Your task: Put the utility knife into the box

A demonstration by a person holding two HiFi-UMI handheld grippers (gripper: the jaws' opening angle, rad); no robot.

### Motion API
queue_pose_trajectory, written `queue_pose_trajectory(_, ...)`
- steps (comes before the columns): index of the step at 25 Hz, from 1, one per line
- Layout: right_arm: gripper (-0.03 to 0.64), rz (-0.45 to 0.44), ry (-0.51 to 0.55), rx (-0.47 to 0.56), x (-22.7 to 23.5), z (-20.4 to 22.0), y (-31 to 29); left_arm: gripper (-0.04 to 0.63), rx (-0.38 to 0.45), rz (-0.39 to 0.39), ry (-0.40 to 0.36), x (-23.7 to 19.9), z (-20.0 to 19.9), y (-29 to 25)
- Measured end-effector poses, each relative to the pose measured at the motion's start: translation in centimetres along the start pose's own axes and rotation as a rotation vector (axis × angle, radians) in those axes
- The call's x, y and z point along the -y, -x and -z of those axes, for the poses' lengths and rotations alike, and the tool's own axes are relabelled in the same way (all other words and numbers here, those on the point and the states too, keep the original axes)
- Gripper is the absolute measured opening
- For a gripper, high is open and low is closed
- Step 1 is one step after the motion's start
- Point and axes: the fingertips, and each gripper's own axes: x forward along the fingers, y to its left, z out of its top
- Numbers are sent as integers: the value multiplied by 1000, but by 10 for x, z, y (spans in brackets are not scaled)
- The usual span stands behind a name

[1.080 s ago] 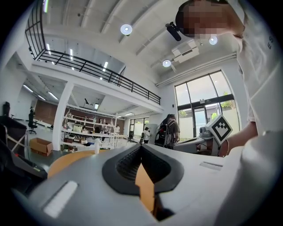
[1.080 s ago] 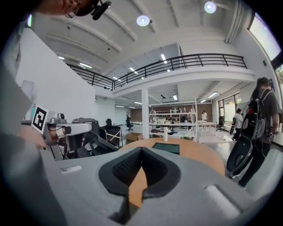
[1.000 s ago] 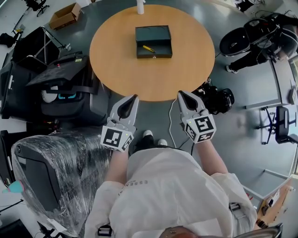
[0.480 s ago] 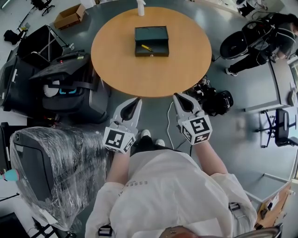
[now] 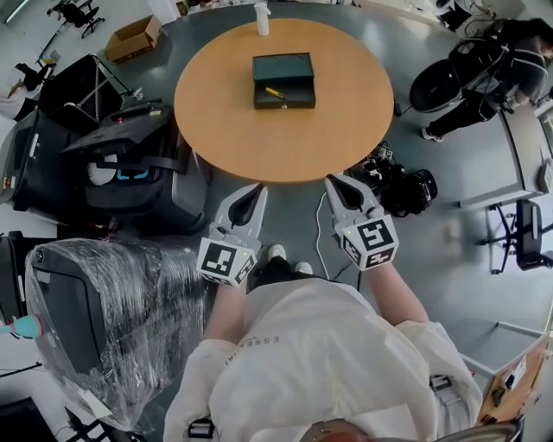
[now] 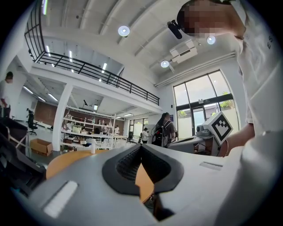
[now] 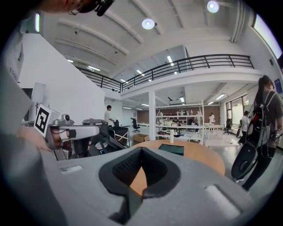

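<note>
The left hand-held gripper [image 5: 257, 188] and right hand-held gripper [image 5: 333, 179] have drawn slightly back from the round surface [image 5: 225, 129]. Their 2 own views show each clenched on nothing. Only the head view shows the yellow utility knife [image 5: 276, 91] lying inside the open box [image 5: 285, 103], well apart from both; the right gripper view catches just the box.

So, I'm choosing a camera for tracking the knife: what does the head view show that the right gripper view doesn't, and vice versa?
Only the head view shows the yellow utility knife lying in the open box. Only the right gripper view shows the balcony railing overhead. Both show the round table, the box and the white bottle.
</note>
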Motion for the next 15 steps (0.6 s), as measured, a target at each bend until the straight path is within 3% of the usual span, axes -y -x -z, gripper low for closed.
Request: queue_pose_trajectory(15, -8, -1, -17, -1, 1, -5, -4, 12, -5, 13, -5, -6, 2, 0)
